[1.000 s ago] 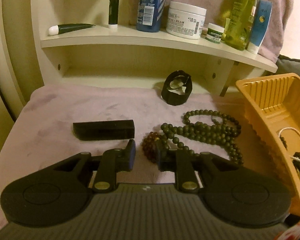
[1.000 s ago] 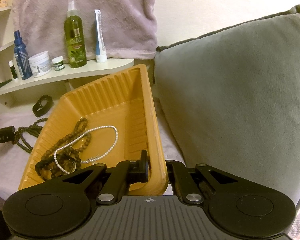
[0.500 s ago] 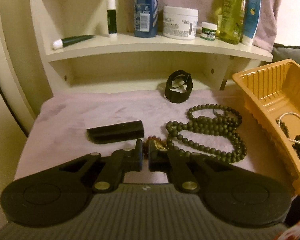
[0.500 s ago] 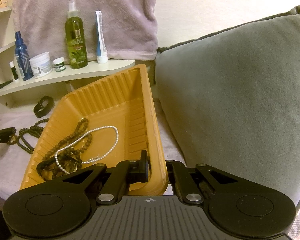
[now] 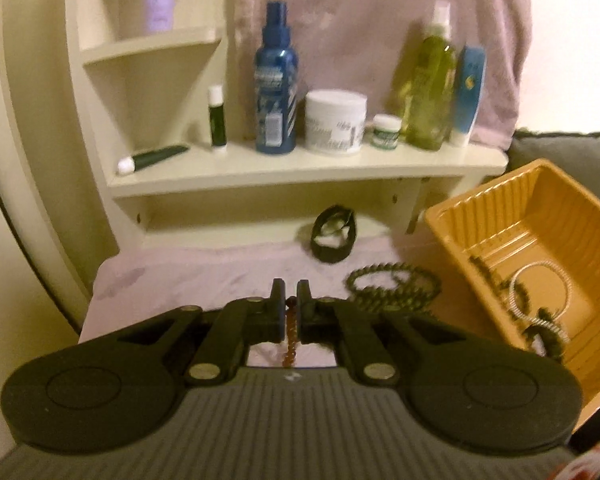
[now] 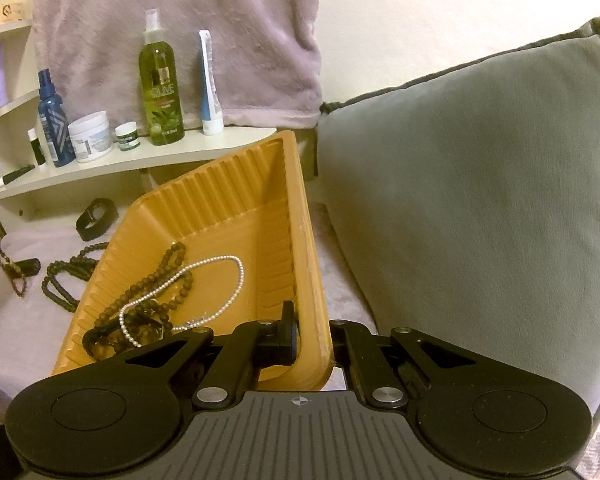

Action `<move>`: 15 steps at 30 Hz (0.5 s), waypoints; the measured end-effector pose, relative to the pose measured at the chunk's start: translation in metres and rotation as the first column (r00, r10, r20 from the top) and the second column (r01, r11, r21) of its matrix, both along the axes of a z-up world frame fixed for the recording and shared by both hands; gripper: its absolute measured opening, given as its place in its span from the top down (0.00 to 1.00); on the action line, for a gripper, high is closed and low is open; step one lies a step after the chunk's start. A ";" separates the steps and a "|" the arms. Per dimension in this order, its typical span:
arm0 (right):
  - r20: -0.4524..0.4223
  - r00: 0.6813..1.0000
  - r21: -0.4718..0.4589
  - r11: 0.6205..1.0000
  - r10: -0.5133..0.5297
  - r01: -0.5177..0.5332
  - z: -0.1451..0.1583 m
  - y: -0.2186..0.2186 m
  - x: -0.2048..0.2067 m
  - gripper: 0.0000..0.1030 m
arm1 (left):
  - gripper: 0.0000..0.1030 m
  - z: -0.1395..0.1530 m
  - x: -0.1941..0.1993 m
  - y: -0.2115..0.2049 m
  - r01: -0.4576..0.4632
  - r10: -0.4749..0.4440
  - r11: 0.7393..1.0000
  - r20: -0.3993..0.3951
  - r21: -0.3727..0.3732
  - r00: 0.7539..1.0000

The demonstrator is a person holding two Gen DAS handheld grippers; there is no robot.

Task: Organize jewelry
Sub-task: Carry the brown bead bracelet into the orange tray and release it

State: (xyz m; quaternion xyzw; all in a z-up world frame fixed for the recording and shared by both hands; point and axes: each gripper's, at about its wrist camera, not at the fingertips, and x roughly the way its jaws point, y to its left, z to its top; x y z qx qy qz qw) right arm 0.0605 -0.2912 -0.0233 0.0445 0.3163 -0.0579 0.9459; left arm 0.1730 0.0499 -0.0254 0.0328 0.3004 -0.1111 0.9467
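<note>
The left claw point(image 5: 291, 304) has clenched on the reddish-brown bead bracelet point(image 5: 290, 342) and lifted it off the lilac cloth point(image 5: 204, 280). It now dangles, ready for the orange tray point(image 6: 220, 208), whose near wall the right claw point(image 6: 312, 344) stays clamped on.

left gripper point(image 5: 290, 294) pinches a reddish bead bracelet point(image 5: 290, 336) above the cloth point(image 5: 204, 280), beside the orange tray point(image 5: 452, 236).

Toiletries point(image 5: 276, 92) on shelf point(image 5: 300, 168), cushion point(image 6: 480, 200)
</note>
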 end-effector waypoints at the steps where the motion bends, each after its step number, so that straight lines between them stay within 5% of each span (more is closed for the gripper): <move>1: 0.000 1.000 0.000 1.000 0.000 0.000 0.000 0.000 0.000 0.96 | 0.96 0.003 0.000 -0.001 0.005 -0.005 1.000 0.003 -0.008 1.000; 15: 0.010 1.000 0.005 1.000 -0.002 0.002 0.003 0.003 -0.001 0.95 | 0.96 0.046 -0.004 -0.043 0.134 -0.128 0.987 0.072 -0.085 0.989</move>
